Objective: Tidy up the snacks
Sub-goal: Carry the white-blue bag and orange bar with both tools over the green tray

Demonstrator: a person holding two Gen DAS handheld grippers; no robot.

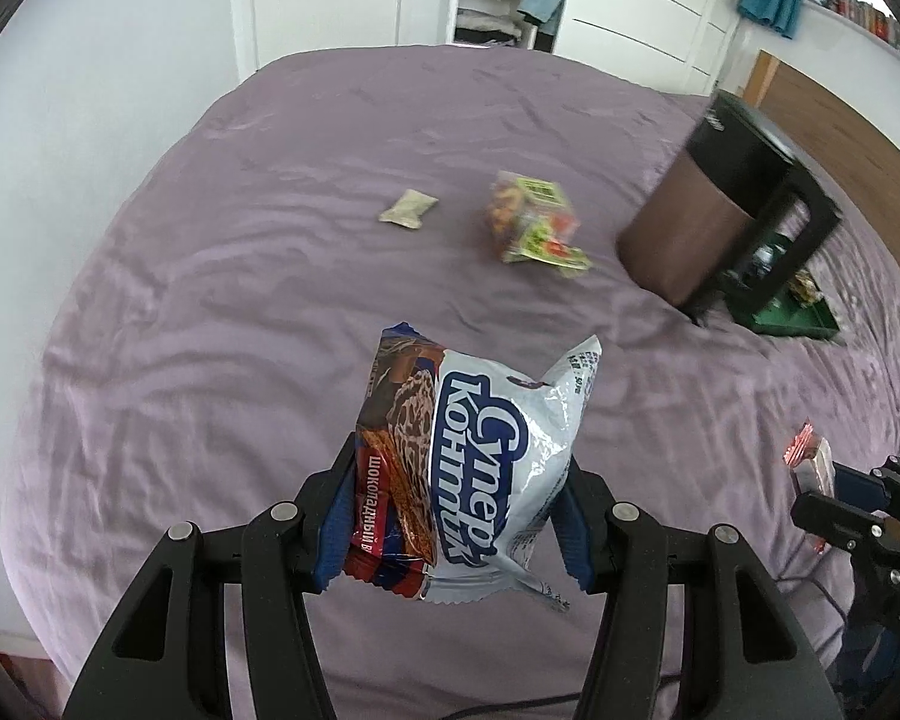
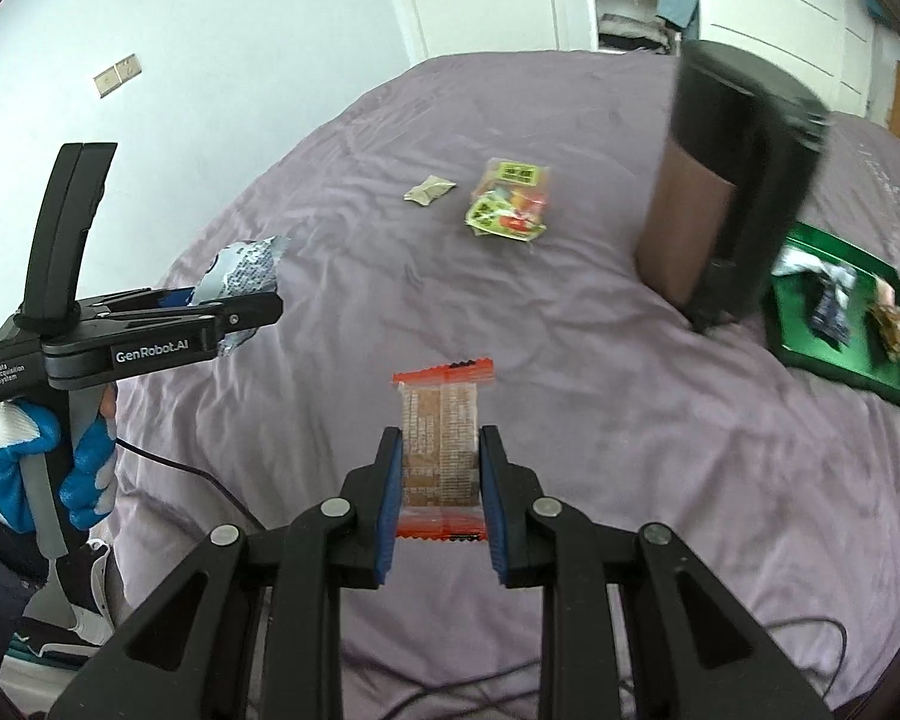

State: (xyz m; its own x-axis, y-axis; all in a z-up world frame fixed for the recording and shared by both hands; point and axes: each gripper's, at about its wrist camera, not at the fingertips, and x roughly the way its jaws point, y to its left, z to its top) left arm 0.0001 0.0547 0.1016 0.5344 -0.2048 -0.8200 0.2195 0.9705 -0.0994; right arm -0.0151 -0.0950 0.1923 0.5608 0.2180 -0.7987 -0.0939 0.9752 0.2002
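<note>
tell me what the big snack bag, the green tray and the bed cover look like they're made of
Snack bag: glossy plastic film, judging by its crinkles and sheen.
Green tray: looks like rigid plastic with a smooth raised rim; could be painted metal.
Bed cover: matte woven fabric, softly wrinkled.

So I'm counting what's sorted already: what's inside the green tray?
In the green tray lie a dark and white wrapper and a brownish snack. The kettle stands in front and covers the tray's near left corner.
</note>
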